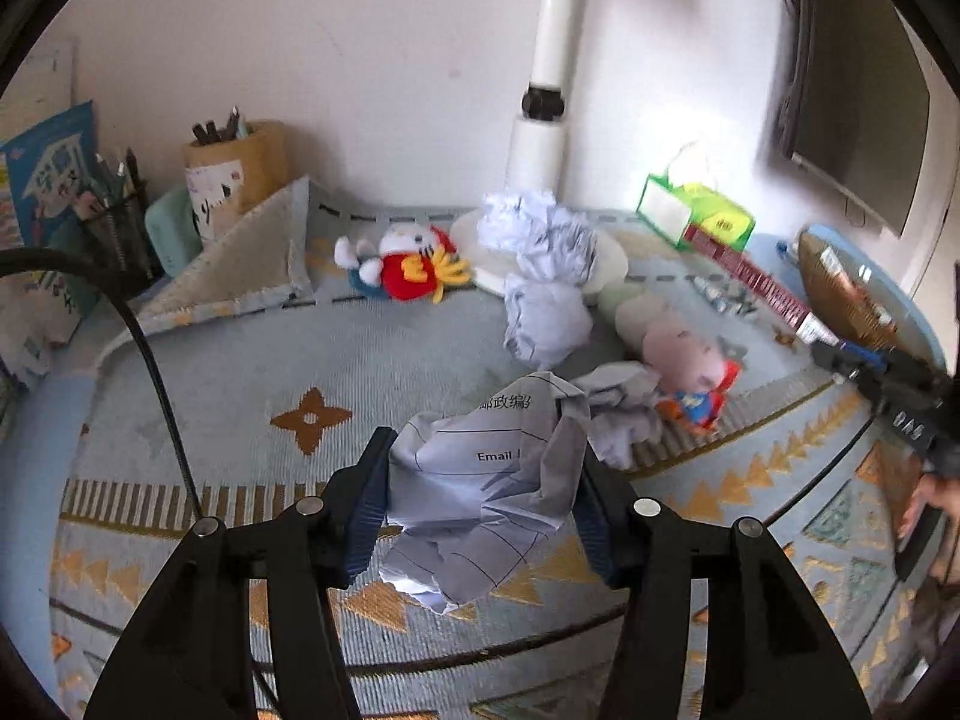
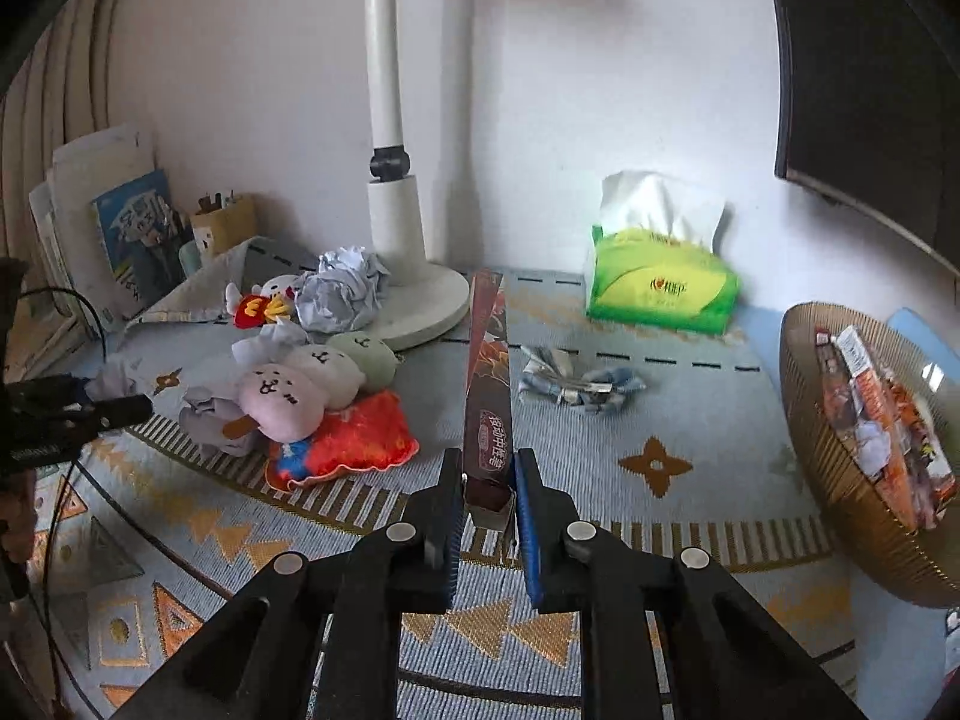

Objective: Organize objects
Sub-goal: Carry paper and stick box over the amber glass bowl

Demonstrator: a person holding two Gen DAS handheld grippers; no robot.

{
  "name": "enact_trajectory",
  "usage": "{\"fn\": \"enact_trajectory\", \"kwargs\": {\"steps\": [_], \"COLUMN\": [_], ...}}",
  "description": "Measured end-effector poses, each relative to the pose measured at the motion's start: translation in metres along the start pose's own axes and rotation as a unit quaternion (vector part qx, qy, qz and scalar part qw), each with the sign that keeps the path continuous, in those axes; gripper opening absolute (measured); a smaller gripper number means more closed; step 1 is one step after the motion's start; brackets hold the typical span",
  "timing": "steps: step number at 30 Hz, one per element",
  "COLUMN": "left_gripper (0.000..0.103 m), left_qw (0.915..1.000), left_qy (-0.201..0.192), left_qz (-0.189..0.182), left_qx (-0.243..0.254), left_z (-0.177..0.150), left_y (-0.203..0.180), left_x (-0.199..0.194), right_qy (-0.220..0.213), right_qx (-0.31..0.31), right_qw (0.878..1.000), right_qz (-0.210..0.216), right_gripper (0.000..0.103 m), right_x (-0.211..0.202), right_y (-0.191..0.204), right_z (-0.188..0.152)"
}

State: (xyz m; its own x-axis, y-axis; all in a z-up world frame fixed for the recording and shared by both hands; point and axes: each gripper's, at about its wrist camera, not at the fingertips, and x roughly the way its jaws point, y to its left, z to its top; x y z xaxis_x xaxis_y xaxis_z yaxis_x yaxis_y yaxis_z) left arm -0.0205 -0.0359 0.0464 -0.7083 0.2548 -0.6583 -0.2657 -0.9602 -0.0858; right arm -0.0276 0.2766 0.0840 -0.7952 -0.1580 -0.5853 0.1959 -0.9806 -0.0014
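Note:
My left gripper (image 1: 480, 480) is shut on a crumpled printed paper ball (image 1: 486, 480), held above the patterned cloth. My right gripper (image 2: 487, 483) is shut on the near end of a long dark red box (image 2: 487, 384), which points away toward the lamp base. The box also shows in the left wrist view (image 1: 762, 285). More crumpled paper balls (image 1: 543, 252) lie around the lamp base. Plush toys lie nearby: a white cat toy (image 1: 408, 261), a dumpling-shaped plush (image 2: 312, 384) and a red pouch (image 2: 354, 441).
A woven basket (image 2: 864, 456) holding snack packets stands at the right. A green tissue box (image 2: 660, 282), a white lamp stand (image 2: 396, 180), a small blue hair bow (image 2: 576, 378), pen holders (image 1: 240, 174) and books (image 1: 42, 180) line the back. A monitor (image 1: 852, 78) hangs on the wall.

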Motion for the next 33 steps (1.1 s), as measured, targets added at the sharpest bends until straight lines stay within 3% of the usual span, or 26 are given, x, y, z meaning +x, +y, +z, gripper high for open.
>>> {"fn": "enact_trajectory", "kwargs": {"steps": [8,12,26,33], "left_gripper": [0.052,0.052,0.052,0.052], "left_qw": [0.9970,0.9963,0.9886,0.9858], "left_qy": [-0.065,-0.078,-0.129,-0.139], "left_qz": [0.008,0.017,-0.031,-0.068], "left_qx": [-0.040,-0.033,-0.072,-0.066], "left_z": [0.021,0.032,0.067,0.092], "left_y": [-0.006,-0.016,-0.060,-0.104], "left_x": [-0.043,-0.054,-0.063,-0.049], "right_qy": [-0.015,-0.035,-0.080,-0.118], "right_qx": [0.017,0.028,0.093,0.111], "right_qw": [1.000,0.999,0.992,0.987], "right_qz": [-0.001,0.001,0.024,-0.009], "right_gripper": [0.016,0.016,0.016,0.016], "right_x": [-0.005,-0.013,-0.052,-0.096], "right_y": [-0.006,-0.009,-0.042,-0.079], "right_z": [-0.001,-0.002,0.007,0.014]}}
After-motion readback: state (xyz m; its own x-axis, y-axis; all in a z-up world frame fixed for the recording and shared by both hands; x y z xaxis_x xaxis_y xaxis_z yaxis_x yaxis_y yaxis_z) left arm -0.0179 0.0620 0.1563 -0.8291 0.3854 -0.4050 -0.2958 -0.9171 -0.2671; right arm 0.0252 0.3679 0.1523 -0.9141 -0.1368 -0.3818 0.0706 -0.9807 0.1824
